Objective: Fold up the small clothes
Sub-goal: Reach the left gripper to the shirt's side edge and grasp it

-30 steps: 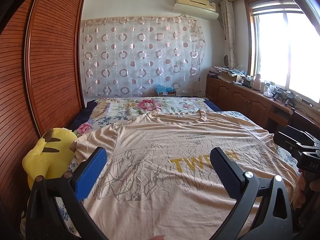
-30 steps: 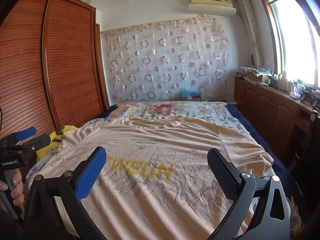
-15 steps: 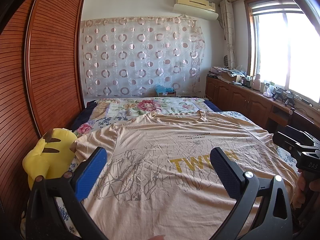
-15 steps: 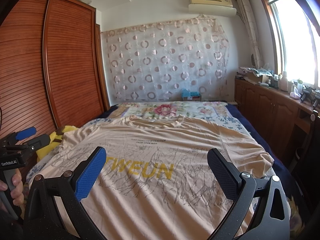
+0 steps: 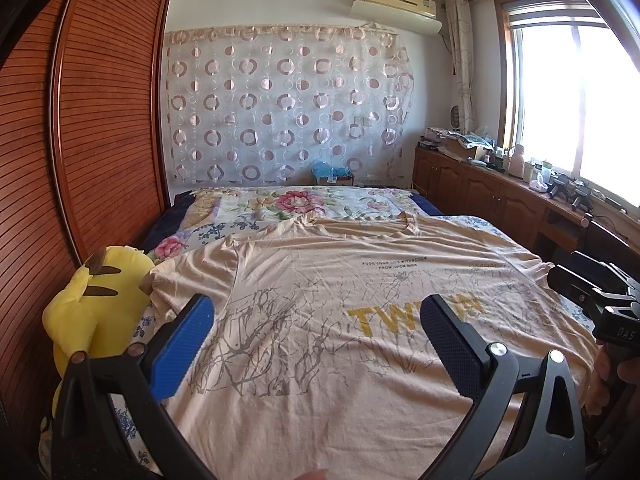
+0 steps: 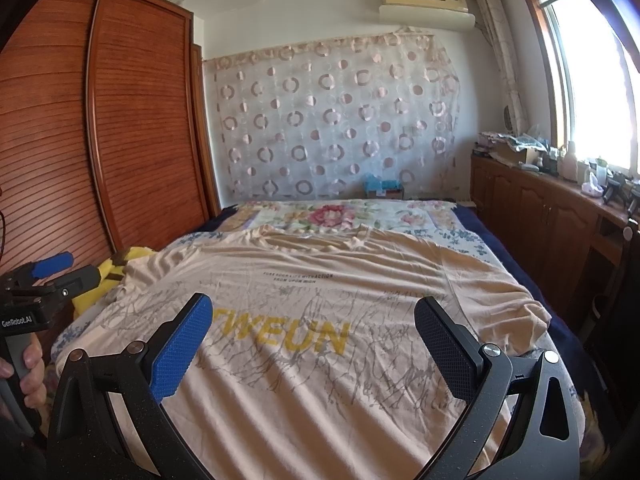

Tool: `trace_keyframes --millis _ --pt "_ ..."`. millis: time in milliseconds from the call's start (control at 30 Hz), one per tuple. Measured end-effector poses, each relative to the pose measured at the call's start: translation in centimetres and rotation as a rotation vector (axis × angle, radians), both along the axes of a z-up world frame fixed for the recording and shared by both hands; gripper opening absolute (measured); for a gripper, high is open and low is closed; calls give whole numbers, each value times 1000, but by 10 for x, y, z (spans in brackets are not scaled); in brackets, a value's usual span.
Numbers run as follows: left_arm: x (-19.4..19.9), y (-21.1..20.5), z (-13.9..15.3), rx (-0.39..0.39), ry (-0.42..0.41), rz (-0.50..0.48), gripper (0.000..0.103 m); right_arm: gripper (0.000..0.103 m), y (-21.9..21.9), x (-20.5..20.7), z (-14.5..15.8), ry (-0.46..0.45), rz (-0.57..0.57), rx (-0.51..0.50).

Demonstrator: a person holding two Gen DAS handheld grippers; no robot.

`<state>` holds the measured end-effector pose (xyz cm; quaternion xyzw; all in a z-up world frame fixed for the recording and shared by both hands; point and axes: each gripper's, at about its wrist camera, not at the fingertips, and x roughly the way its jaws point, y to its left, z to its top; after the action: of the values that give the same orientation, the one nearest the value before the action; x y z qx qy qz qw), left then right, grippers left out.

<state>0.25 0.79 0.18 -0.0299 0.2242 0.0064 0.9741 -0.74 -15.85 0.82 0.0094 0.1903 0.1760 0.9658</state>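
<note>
A beige T-shirt (image 5: 328,280) (image 6: 320,288) with yellow letters and grey line print lies spread flat, front up, on the bed, collar toward the far end. My left gripper (image 5: 316,316) hovers open above the shirt's lower left part, nothing between its fingers. My right gripper (image 6: 312,320) hovers open above the lower right part, also empty. In the left wrist view the right gripper (image 5: 592,292) shows at the right edge, held by a hand. In the right wrist view the left gripper (image 6: 48,276) shows at the left edge, held by a hand.
A yellow plush toy (image 5: 96,300) sits at the bed's left edge beside the wooden wardrobe (image 5: 80,140). A floral bedspread (image 5: 296,204) covers the bed beyond the shirt. Low wooden cabinets (image 6: 540,216) with clutter run along the right under the window.
Almost nothing has changed; both grippers stay open and hover in the same place above the shirt.
</note>
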Motion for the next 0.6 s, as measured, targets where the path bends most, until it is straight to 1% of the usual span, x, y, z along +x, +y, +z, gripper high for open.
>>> trace_keyframes --millis 200,433,600 --pt "9 22 -11 6 32 12 103 103 17 10 -7 -2 12 -60" --pt "17 60 -20 21 74 21 103 103 43 33 -17 39 80 -116" --pt "25 95 -23 50 117 51 103 103 59 44 -23 94 146 -110"
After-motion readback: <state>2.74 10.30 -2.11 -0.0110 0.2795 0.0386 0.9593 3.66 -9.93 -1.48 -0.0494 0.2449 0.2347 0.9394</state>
